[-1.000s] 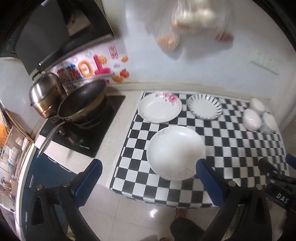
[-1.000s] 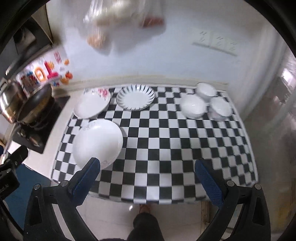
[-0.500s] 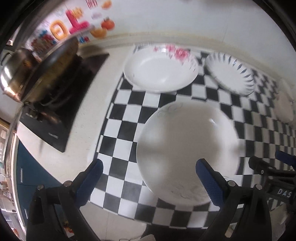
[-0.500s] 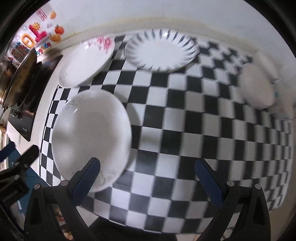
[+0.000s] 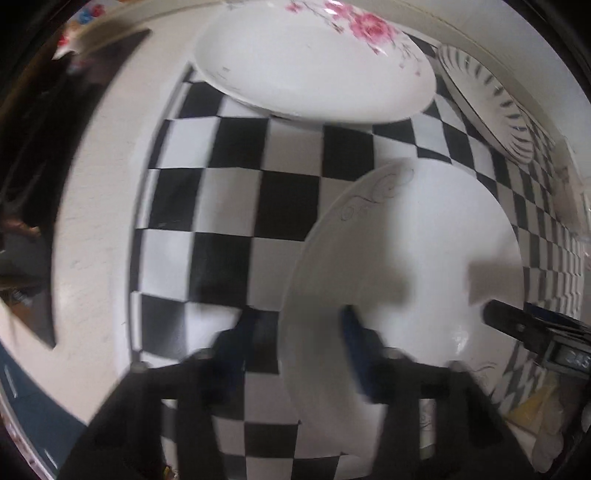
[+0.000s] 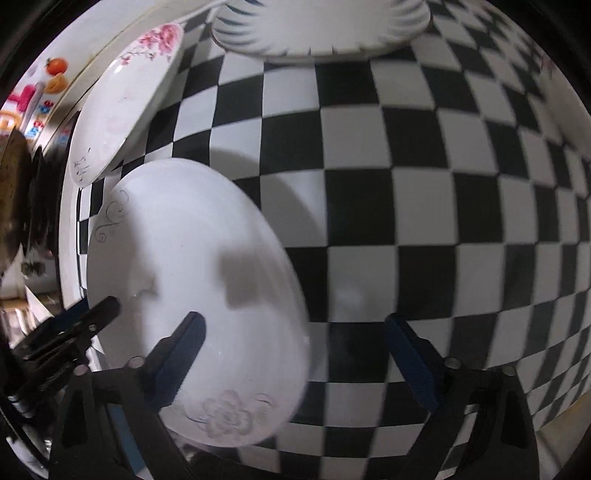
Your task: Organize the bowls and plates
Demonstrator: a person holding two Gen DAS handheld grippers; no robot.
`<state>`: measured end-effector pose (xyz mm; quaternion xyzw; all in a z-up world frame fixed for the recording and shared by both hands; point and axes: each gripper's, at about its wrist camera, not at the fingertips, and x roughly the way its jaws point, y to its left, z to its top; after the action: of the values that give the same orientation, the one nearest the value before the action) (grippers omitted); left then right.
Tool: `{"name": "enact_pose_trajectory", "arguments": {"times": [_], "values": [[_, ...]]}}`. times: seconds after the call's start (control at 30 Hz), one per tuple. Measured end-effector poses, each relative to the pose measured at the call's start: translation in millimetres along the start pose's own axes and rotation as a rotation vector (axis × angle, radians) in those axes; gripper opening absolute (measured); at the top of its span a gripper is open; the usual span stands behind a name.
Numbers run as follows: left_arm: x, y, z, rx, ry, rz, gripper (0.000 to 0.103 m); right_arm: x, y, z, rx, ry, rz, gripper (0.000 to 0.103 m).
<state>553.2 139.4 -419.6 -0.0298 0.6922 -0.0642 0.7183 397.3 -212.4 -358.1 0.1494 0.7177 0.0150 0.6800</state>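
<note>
- The left gripper (image 5: 295, 350) hangs low over the near-left part of the checkered tabletop (image 5: 229, 147); its fingers (image 5: 354, 354) are spread apart, one on either side of the left rim of the big white plate (image 5: 402, 266), and they grasp nothing that I can make out. The view is blurred, so I cannot tell whether they touch the rim.
- The right gripper (image 6: 299, 354) has its fingers (image 6: 184, 343) released and wide apart: the left one lies over the white plate (image 6: 192, 280), the right one over bare checkered tabletop (image 6: 406, 177) at about 3 o'clock of the plate.
- In the right wrist view the left gripper (image 6: 85, 325) shows at 9 o'clock of the white plate, just at its rim.
- In the left wrist view the right gripper (image 5: 524, 328) shows at 3 o'clock of the same plate.
- The white plate lies on the tabletop near its front-left corner, with thin grey scrollwork on its far rim and a pale flower on its near rim.
- A plate with pink flowers (image 5: 314, 62) sits at about 11 o'clock of the white plate, near it but apart; the right wrist view shows it too (image 6: 122, 103).
- A plate with dark radial stripes (image 6: 317, 33) sits farther back, at about 1 o'clock of the white plate and apart from it; it shows at the edge of the left wrist view as well (image 5: 487, 107).
- A dark stove (image 5: 74, 122) lies left of the checkered part, blurred.
</note>
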Motion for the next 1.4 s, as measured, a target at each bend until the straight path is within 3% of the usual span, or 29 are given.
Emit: {"name": "enact_pose_trajectory", "arguments": {"times": [0.1, 0.13, 0.17, 0.2, 0.23, 0.57, 1.03, 1.2, 1.4], "values": [[0, -4, 3, 0.029, -0.002, -0.032, 0.035, 1, 7, -1, -0.001, -0.027, -0.032, 0.080], [0, -7, 3, 0.037, 0.003, -0.037, 0.034, -1, 9, -1, -0.002, -0.036, -0.048, 0.068], [-1, -9, 4, 0.038, 0.003, -0.034, 0.034, -4, 11, -2, -0.003, -0.046, -0.062, 0.047], [-1, -12, 3, 0.040, 0.004, -0.032, 0.034, -5, 12, -3, -0.005, -0.046, -0.059, 0.036], [-2, -15, 4, 0.041, 0.003, -0.034, 0.034, -6, 13, -4, -0.003, -0.043, -0.053, 0.034], [-7, -74, -17, 0.111, 0.012, -0.011, 0.034, -21, -16, -19, 0.008, -0.036, -0.065, 0.029], [-12, -215, -35, 0.214, 0.024, 0.004, 0.034, -47, -99, -39, 0.102, -0.064, -0.053, 0.029], [-1, -243, -37, 0.198, 0.046, 0.021, 0.035, -28, -96, -42, 0.104, -0.046, -0.040, 0.029], [-4, -244, -51, 0.156, 0.055, 0.021, 0.036, -16, -81, -24, 0.073, -0.029, -0.014, 0.029]]}}
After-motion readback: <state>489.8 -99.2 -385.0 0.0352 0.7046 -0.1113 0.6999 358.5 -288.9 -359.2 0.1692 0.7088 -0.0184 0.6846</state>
